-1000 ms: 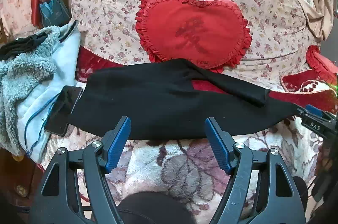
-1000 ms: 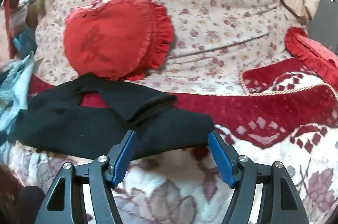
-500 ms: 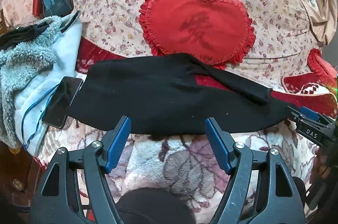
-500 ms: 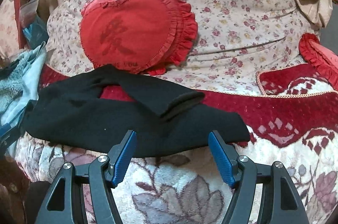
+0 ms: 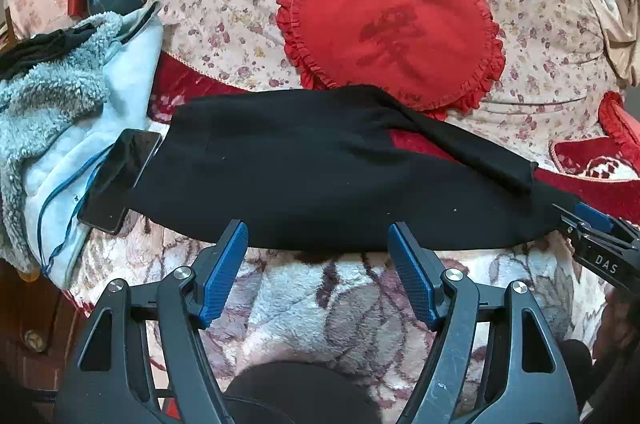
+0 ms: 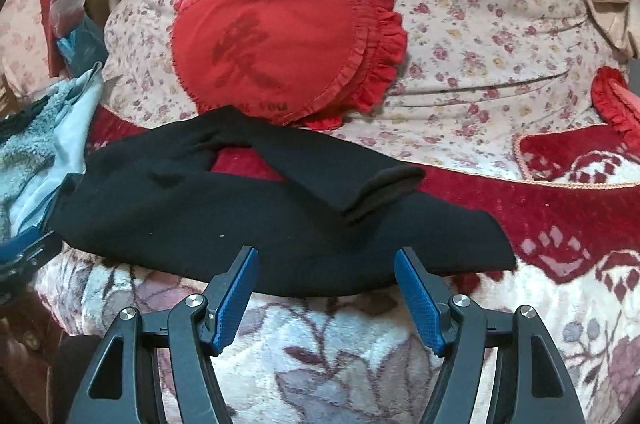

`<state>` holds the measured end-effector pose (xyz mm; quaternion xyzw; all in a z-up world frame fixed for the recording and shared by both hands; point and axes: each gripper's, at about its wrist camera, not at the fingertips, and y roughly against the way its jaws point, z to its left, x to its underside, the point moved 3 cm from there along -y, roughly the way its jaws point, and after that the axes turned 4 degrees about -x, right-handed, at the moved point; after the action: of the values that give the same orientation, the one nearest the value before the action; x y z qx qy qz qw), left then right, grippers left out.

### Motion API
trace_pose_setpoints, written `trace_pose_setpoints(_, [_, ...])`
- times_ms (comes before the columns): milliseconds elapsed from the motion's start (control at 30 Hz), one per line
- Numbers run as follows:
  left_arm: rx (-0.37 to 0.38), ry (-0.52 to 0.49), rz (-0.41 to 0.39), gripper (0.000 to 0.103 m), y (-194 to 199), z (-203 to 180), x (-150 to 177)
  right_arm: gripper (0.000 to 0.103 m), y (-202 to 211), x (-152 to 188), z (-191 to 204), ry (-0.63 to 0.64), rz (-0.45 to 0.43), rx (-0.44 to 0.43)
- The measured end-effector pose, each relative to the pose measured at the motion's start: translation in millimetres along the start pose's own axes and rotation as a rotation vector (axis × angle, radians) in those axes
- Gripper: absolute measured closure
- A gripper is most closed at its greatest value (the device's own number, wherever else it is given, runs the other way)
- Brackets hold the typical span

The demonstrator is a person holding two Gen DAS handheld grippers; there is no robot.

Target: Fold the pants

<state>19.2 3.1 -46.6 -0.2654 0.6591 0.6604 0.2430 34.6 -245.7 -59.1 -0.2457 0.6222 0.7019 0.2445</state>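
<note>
While the pants (image 5: pixel 304 184) lie flat across the blanket (image 5: pixel 320 304), waistband to our left and legs to our right, the upper leg (image 6: pixel 320 168) crosses askew over the lower one, its cuff curled open. Our left gripper (image 5: pixel 318 260) hangs spread at the near edge mid-garment, holding nothing; our right gripper (image 6: pixel 326 284) is likewise spread and empty near the lower leg's hem. If we fold now, we judge the skewed leg would get trapped into a lumpy, uneven bundle. Soft knit could also slip from a shallow pinch, or we might nip the plush blanket along with it. A phone (image 5: pixel 120 180) sits touching the waistband, so a drag leftward could push it. Behind, the heart pillow (image 5: pixel 392 28) overlaps the far edge.
</note>
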Motion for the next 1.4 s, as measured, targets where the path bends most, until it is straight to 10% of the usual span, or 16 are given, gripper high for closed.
trace_pose_setpoints(433, [0.012, 0.040, 0.053, 0.030, -18, 10, 1, 0.034, -17, 4, 2, -0.079, 0.068, -0.179])
trace_pose_setpoints(1400, [-0.009, 0.074, 0.103, 0.030, -43, 28, 1, 0.034, -95, -24, -6, -0.049, 0.200, -0.114])
